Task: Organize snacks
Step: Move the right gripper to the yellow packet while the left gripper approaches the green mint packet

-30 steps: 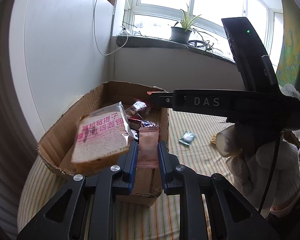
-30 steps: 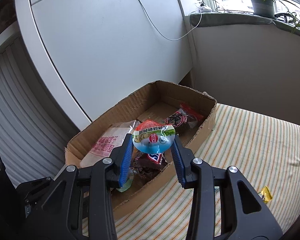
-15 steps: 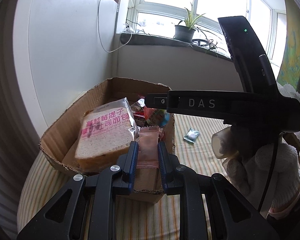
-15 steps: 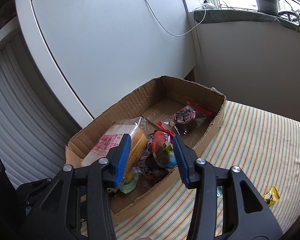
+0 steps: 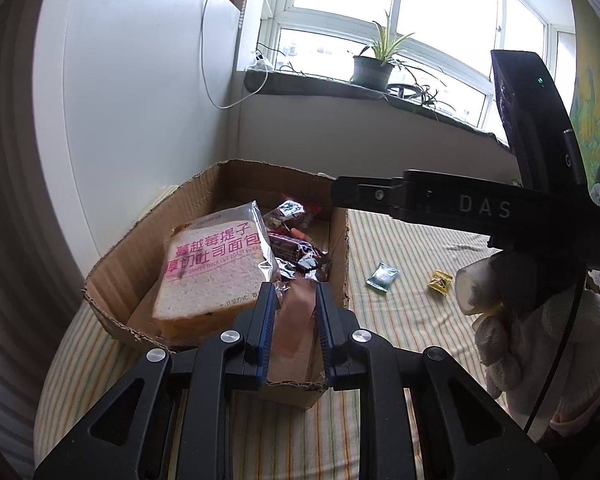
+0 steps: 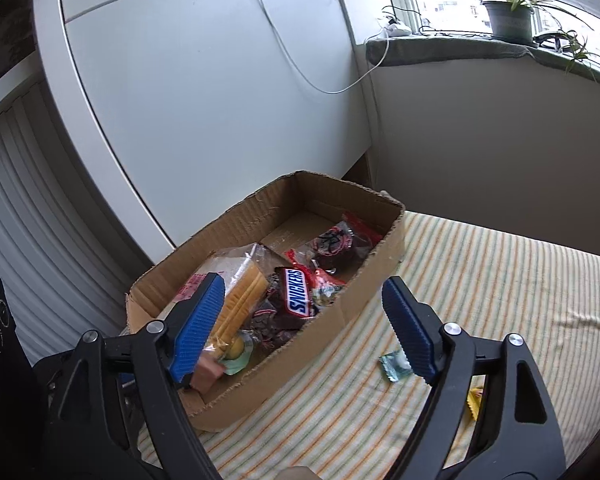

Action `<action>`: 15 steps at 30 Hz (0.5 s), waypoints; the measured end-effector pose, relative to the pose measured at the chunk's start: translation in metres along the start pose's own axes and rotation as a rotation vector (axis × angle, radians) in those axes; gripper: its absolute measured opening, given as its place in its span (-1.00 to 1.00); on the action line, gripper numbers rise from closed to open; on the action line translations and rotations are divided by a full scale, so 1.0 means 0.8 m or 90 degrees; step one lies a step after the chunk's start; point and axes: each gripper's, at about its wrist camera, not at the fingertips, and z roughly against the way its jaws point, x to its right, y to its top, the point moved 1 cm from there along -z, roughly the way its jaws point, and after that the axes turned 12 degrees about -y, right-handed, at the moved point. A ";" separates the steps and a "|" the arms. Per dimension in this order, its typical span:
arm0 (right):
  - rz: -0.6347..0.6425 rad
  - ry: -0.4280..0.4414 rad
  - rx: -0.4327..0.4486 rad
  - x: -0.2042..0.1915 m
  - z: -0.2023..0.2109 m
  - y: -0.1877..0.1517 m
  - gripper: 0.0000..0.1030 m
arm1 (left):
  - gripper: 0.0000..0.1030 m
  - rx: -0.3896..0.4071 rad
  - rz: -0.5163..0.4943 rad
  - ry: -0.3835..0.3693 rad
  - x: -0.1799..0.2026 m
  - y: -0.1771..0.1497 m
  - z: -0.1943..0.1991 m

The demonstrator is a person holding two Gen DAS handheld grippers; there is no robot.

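Striped cloth surface by a white wall, carrying a cardboard box at its left edge: inside, left to right, bagged toast, Snickers bar, dark red-edged packet. Left gripper pinches a pink packet over the box's near end. Right gripper, jaws just spread, empty; teal sachet and yellow candy lie right of the box.

- A white panelled wall is seen on the left, with a thin cable hung across it.
- Daylight is admitted through a white-framed window.
- A potted plant is set on the dark sill.
- The surface is covered by a striped cloth.
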 end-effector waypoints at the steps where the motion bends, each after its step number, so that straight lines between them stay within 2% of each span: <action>1: -0.007 -0.009 0.003 0.009 0.004 0.000 0.70 | -0.63 0.002 0.000 0.000 0.001 0.001 0.001; 3: -0.017 -0.025 0.014 0.026 0.012 -0.001 0.76 | -0.63 0.005 0.000 0.003 0.002 0.002 0.002; 10: -0.041 -0.078 0.033 0.084 0.037 -0.010 0.77 | -0.63 0.020 0.000 0.002 0.011 0.008 0.002; 15: -0.061 -0.100 0.024 0.122 0.043 -0.022 0.77 | -0.63 0.013 -0.015 -0.016 0.032 0.010 -0.008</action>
